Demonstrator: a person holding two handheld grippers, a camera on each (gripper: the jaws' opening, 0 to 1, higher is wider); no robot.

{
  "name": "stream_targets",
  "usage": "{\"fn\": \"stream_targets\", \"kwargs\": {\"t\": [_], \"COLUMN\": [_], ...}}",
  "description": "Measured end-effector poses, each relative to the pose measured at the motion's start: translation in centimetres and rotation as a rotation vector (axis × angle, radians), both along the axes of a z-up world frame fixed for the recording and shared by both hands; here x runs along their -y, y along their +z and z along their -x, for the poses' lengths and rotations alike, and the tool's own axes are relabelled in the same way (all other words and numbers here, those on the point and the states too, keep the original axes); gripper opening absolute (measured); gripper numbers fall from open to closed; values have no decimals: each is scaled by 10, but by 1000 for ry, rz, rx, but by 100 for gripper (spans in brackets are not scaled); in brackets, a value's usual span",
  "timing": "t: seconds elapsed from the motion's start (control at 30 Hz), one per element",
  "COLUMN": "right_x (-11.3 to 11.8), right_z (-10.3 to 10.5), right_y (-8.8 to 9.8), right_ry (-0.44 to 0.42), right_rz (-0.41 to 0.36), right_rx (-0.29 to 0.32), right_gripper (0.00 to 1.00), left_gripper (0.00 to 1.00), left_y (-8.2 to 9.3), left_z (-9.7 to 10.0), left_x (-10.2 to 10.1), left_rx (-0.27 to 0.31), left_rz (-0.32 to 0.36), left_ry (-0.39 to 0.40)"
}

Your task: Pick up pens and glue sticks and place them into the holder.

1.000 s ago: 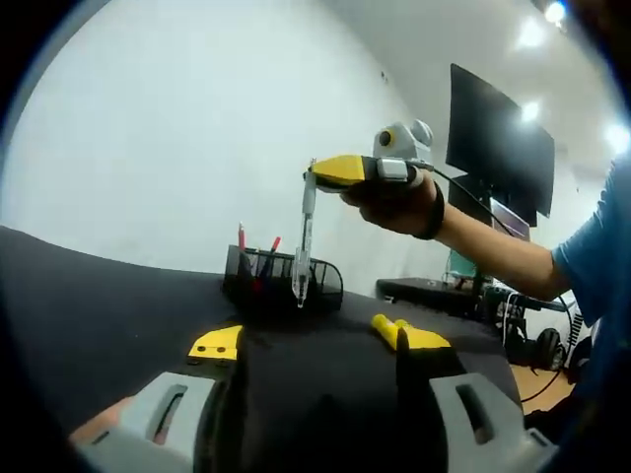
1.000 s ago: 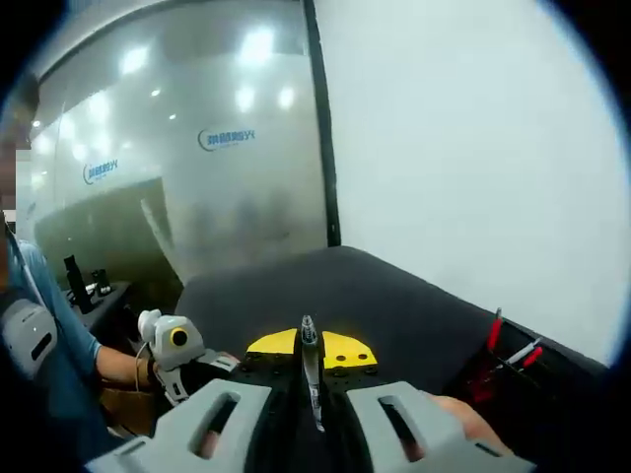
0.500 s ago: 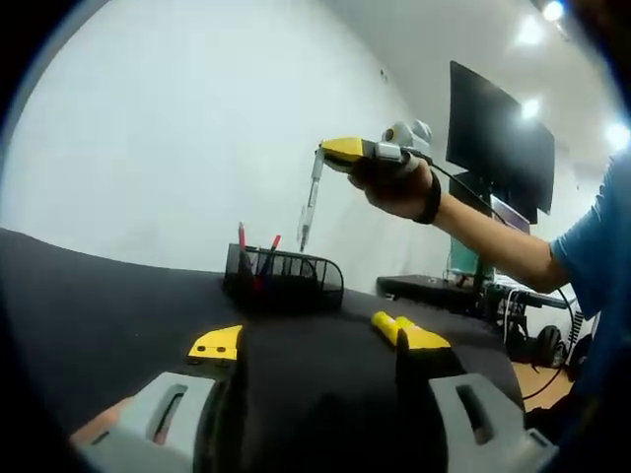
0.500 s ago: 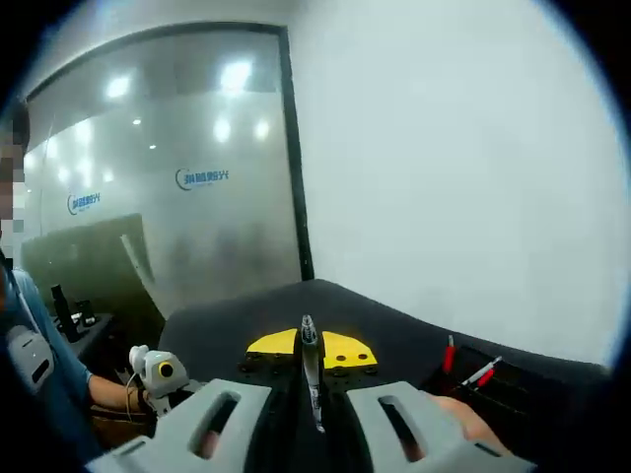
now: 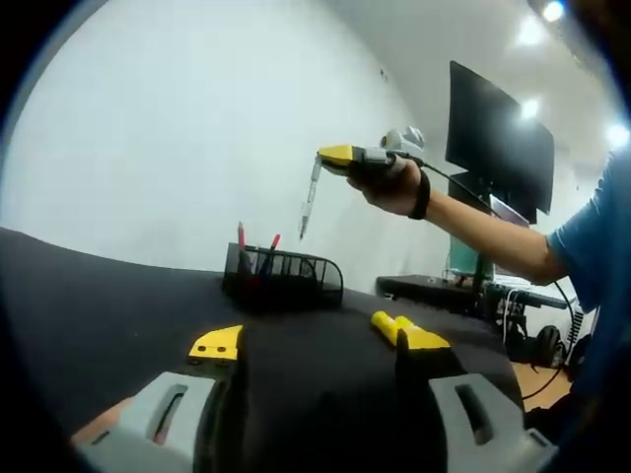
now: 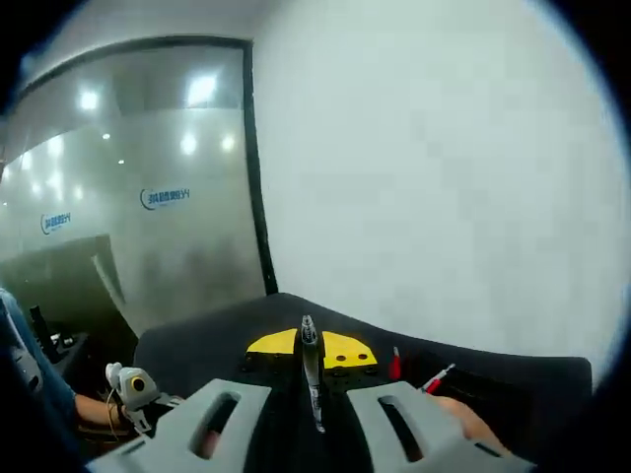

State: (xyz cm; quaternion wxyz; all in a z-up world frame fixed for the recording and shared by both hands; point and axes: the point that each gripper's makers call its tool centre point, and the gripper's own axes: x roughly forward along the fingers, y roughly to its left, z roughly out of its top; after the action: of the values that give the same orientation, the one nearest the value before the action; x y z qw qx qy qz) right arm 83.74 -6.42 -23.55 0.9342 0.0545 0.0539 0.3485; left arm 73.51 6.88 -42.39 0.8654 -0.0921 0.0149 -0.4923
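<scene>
Black mesh holder [image 5: 284, 280] with red pens [image 5: 242, 236], black table [image 5: 89, 296], yellow-tipped right gripper [image 5: 338, 156].

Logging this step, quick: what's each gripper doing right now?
Left gripper: open, holding nothing.
Right gripper: closed on a pen, raised above the holder.

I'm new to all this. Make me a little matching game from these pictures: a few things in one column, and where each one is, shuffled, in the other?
Things:
1. clear pen
2. mesh holder
3. red pens
4. monitor

Places:
A. standing in the holder
B. hanging point down from the right gripper, above the holder
C. on the dark table
D. high up, behind the person's arm

Pairs: 1-B, 2-C, 3-A, 4-D
</scene>
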Motion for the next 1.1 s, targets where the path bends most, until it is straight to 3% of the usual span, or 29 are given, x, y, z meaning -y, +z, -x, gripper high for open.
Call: {"fn": "stream_targets", "kwargs": {"t": [0.33, 0.7, 1.1], "right_x": [23, 27, 41], "right_z": [-21, -38, -81], "right_y": [9, 11, -1], "right_ry": [-59, -78, -175], "right_rz": [-15, -14, -30], "right_rx": [24, 44, 42], "right_gripper": [4, 4, 4], "left_gripper": [58, 58, 58], "left_y": [-1, -3, -3], "left_z": [0, 0, 0], "left_x": [0, 0, 0], "left_rx": [-1, -1, -1], "left_rz": [-6, -19, -16], "left_ry": [0, 0, -5]}}
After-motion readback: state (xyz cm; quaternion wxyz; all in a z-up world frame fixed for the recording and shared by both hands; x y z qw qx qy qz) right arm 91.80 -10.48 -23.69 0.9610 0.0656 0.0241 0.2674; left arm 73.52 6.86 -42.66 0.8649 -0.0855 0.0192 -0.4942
